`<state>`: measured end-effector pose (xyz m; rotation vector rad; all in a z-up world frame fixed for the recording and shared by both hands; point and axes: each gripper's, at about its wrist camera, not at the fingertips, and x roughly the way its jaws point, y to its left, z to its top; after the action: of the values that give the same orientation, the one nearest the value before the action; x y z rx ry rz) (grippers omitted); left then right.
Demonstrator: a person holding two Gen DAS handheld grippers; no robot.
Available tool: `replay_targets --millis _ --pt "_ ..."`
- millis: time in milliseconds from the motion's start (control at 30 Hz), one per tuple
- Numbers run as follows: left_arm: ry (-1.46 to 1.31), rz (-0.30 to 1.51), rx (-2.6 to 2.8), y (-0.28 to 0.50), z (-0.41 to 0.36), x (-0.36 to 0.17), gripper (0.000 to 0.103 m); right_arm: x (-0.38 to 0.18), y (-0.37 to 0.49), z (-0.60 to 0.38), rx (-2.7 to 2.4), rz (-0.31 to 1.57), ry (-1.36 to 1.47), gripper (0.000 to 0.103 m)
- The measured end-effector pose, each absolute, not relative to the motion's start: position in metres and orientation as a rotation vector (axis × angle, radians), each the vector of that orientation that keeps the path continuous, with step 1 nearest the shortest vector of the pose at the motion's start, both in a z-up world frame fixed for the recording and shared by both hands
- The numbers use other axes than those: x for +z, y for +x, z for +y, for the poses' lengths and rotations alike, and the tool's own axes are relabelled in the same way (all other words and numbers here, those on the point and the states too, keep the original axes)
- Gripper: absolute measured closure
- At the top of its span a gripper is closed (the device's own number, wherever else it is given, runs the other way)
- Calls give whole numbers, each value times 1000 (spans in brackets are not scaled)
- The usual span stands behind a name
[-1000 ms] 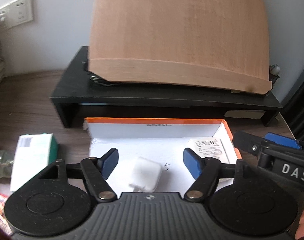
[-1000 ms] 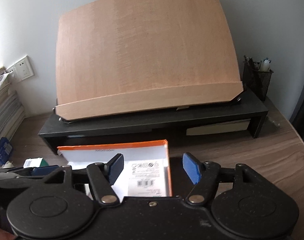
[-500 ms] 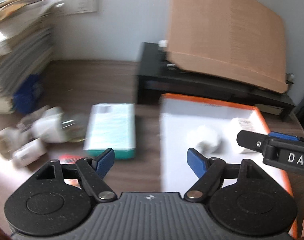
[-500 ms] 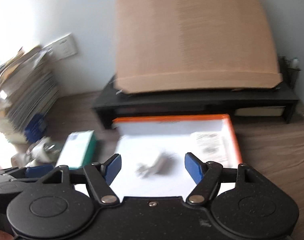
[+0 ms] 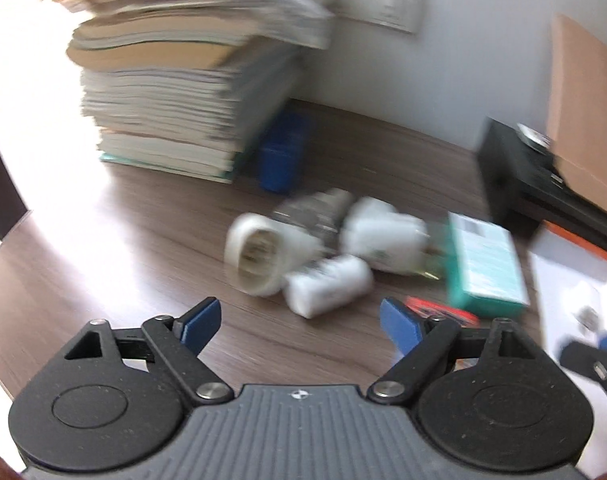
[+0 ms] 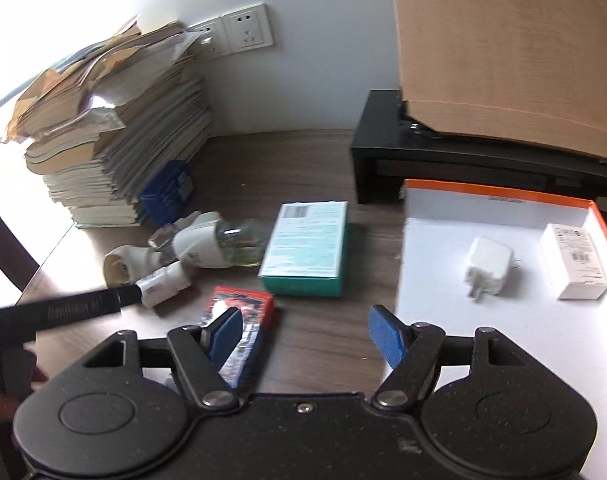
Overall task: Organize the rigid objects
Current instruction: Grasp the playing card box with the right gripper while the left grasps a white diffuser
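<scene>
A home or office study corner: a tall stack of books and papers (image 6: 115, 140) fills the desk's (image 6: 287, 152) back left corner, wall sockets (image 6: 239, 32) sit just behind it, and a black monitor riser (image 6: 443, 164) (carrying a tilted wooden board (image 6: 503, 52)) runs along the back edge.

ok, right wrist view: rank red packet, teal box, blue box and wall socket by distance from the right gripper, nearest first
From the right gripper, which is open:
1. Red packet, on the desk right at its left fingertip.
2. Teal box, lying flat just ahead, slightly left.
3. Blue box, farther left, against the foot of the paper stack.
4. Wall socket, up on the back wall.
</scene>
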<state>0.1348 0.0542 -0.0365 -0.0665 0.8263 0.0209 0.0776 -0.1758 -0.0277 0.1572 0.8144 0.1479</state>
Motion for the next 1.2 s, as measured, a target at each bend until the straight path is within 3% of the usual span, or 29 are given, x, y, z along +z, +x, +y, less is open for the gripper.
replay_targets --millis 567,633,700,1000,1033,1200 --pt "-110 889 -132 215 93 -83 2 -40 71 -138 66 840 171 20" --pt "-39 866 -163 214 87 -86 8 -43 74 -134 68 848 174 20" --pt "8 833 -189 210 84 -86 30 -45 77 -128 72 854 171 20" --pt "-70 805 -176 196 107 -75 30 -58 90 -105 132 900 191 20" --pt "-71 799 -177 193 110 -73 36 -60 92 -102 137 908 200 20" --pt "-73 781 -174 178 123 -64 36 -73 105 -87 138 943 200 16"
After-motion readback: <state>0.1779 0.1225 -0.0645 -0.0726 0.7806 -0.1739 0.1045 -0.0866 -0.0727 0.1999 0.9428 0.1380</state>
